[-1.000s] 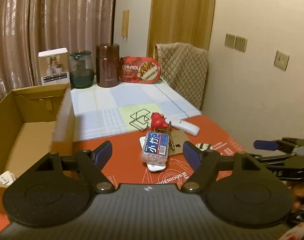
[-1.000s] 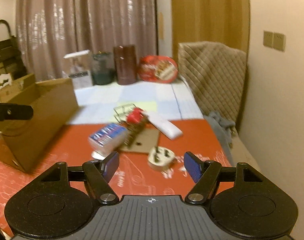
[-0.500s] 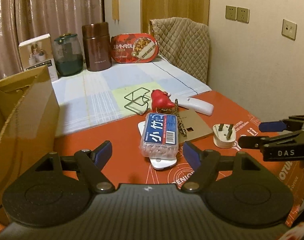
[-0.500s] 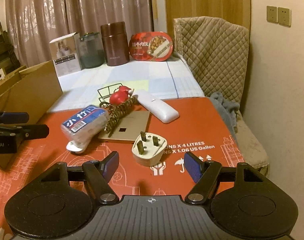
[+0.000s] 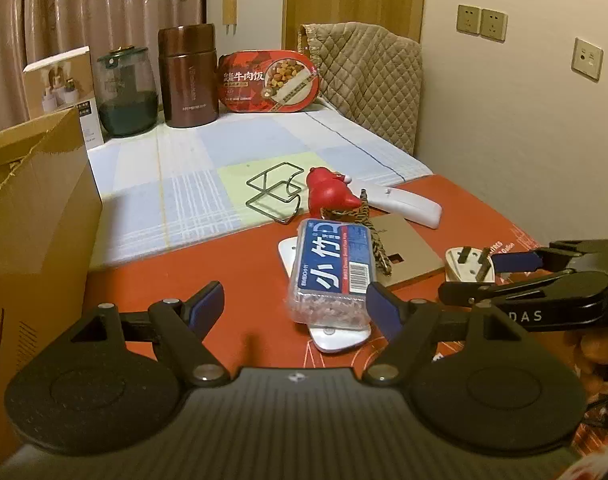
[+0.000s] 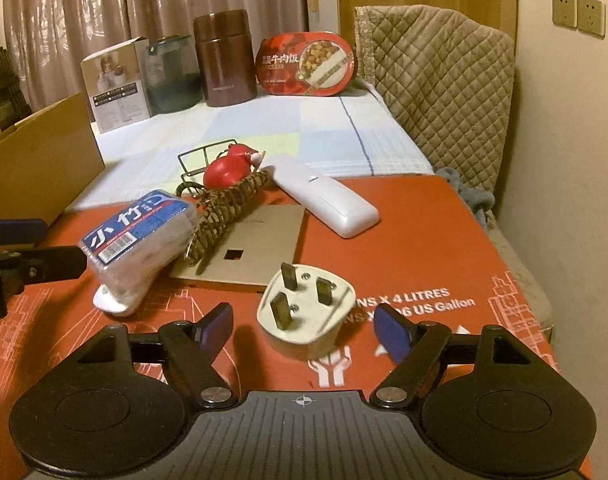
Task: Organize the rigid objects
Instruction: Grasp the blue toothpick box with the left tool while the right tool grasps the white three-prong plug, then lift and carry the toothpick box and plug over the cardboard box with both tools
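Note:
A clear toothpick box with a blue label lies on a white flat piece on the red mat. My left gripper is open just short of it, its right fingertip beside the box's near corner. A white three-pin plug rests pins-up in front of my right gripper, whose jaws are opening and do not touch it. Behind lie a tan card, a braided cord, a red figurine, a white remote and a wire stand.
An open cardboard box stands at the left. At the back of the checked cloth stand a white carton, a green jar, a brown flask and a red meal tray. A quilted chair back is at the right.
Both grippers have dropped and come closer to the pile; the toothpick box and plug look larger. The right jaws stand wider apart than before.

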### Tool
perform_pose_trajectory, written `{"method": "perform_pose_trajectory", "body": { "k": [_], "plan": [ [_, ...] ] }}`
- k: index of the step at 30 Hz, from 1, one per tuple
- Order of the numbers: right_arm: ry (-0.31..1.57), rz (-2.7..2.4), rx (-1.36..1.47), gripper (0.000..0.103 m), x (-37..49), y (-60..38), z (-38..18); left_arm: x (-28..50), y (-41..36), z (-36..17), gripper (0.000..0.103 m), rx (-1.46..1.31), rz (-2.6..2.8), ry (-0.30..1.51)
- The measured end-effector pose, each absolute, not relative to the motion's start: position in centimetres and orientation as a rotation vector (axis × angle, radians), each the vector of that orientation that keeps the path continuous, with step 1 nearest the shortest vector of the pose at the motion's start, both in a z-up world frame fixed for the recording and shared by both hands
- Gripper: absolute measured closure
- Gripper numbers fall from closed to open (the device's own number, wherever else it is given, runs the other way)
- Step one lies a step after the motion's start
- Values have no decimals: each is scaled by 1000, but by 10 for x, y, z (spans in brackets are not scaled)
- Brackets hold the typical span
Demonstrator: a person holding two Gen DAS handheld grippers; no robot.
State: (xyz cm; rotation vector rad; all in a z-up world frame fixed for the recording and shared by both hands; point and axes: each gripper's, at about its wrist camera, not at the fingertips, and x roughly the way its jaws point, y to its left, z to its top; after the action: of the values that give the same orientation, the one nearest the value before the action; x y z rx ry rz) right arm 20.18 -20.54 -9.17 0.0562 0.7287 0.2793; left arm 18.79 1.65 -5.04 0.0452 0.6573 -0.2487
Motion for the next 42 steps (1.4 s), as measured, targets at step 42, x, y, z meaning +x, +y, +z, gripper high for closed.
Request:
{"method": "perform_pose_trajectory", "body": {
  "k": [42],
  "plan": [
    [764, 278, 91, 55, 129, -195, -69, 100, -11, -59, 47, 150, -266, 760]
  ]
}}
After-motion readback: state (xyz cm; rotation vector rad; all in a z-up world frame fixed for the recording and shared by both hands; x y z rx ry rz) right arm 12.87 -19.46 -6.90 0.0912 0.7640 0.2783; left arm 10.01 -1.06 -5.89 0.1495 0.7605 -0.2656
